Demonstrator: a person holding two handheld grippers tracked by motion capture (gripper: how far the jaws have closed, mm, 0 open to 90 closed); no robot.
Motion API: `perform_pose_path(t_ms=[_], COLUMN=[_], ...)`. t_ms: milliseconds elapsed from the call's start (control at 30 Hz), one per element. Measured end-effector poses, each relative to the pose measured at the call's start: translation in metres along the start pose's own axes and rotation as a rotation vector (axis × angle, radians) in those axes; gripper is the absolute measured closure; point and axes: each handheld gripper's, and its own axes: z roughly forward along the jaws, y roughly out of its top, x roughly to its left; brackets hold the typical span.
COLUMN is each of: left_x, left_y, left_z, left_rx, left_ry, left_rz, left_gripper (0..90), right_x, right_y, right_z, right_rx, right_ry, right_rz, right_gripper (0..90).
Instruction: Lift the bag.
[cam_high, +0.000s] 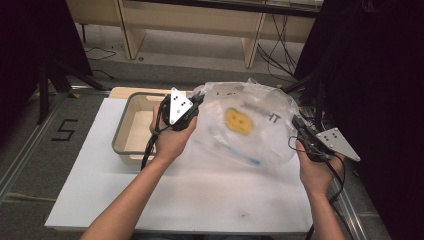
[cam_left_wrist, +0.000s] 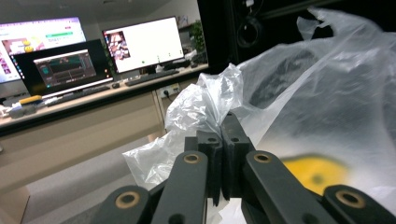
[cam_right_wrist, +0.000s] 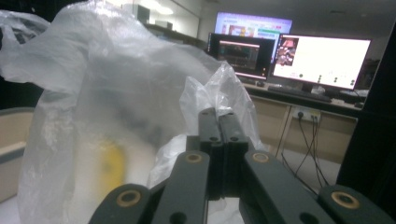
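A clear plastic bag (cam_high: 250, 127) is held stretched above a white table (cam_high: 200, 195), between two hand-held grippers. The left gripper (cam_high: 196, 102) is clamped on the bag's left edge, just beside a shallow tray (cam_high: 122, 132). The right gripper (cam_high: 298, 125) is clamped on the bag's right edge. A yellow item (cam_high: 237, 121) shows through the bag.

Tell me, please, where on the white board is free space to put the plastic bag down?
The white board is bare along its near edge, between the two forearms, and on its left strip beside the grey-rimmed tray. The far right part is crowded: the plastic bag spreads there, held by the left gripper and right gripper.
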Motion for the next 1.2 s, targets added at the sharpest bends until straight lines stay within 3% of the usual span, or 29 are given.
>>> perform_pose_path(t_ms=[333,767,1000,1200], left_x=[-0.003,-0.001,-0.002,-0.004], left_y=[-0.013,-0.022,-0.020,-0.020], left_z=[0.014,0.020,0.019,0.019], left_rx=[0.087,0.131,0.108,0.102], left_ry=[0.009,0.014,0.018,0.011], left_rz=[0.033,0.025,0.022,0.014], left_gripper=[88.0,86.4,77.8,60.4], right_x=[0.002,0.006,0.006,0.004], right_y=[-0.015,-0.024,-0.021,-0.019], right_z=[0.011,0.019,0.018,0.015], right_rx=[0.058,0.119,0.112,0.096], right_ry=[0.008,0.040,0.040,0.017], right_rz=[0.005,-0.003,-0.005,-0.014], right_gripper=[90.0,90.0,86.9,76.9])
